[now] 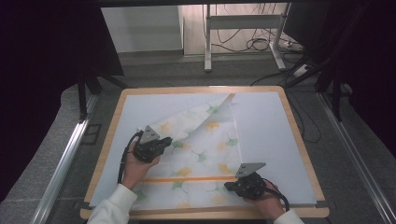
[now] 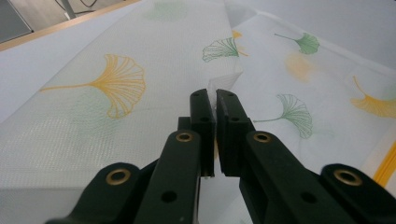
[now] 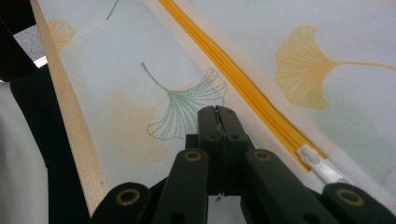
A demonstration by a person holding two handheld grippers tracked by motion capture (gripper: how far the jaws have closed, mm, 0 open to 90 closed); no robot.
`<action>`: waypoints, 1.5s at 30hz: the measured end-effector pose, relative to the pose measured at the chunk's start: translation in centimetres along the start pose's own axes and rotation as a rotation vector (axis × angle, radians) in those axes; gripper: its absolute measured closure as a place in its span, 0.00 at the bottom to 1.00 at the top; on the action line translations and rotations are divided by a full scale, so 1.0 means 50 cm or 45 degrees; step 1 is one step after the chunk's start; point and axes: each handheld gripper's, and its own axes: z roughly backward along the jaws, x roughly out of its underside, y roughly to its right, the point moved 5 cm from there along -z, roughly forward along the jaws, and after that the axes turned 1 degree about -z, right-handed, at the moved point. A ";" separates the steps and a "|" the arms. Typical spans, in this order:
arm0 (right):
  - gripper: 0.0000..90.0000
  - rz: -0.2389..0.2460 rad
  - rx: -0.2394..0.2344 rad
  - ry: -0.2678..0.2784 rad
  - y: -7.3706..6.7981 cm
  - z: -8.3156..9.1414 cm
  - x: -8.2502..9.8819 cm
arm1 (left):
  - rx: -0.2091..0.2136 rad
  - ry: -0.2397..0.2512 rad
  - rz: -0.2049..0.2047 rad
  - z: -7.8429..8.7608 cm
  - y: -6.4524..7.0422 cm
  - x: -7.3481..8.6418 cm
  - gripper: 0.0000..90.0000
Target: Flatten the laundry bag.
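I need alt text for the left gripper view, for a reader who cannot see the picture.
The left tongs are shut on a thin edge of a white mesh cloth printed with yellow and green ginkgo leaves, and the pinched edge stands up between the black jaws. More of the same cloth lies behind, and a wooden table edge shows at upper left.

No readable text — no labels, no numbers

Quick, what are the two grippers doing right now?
Left gripper: shut on the mesh bag, pinching a folded-over corner.
Right gripper: shut on the mesh bag.
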 end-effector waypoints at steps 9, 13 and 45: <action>0.99 0.008 0.004 -0.001 0.000 0.000 0.000 | -0.032 -0.001 -0.008 -0.003 -0.015 -0.002 0.97; 0.99 0.008 0.002 0.000 0.000 0.000 0.000 | -0.044 -0.002 -0.003 -0.003 -0.022 0.000 0.97; 0.99 -0.009 -0.016 0.002 0.002 0.000 0.001 | -0.039 0.021 0.126 -0.046 -0.110 -0.031 0.97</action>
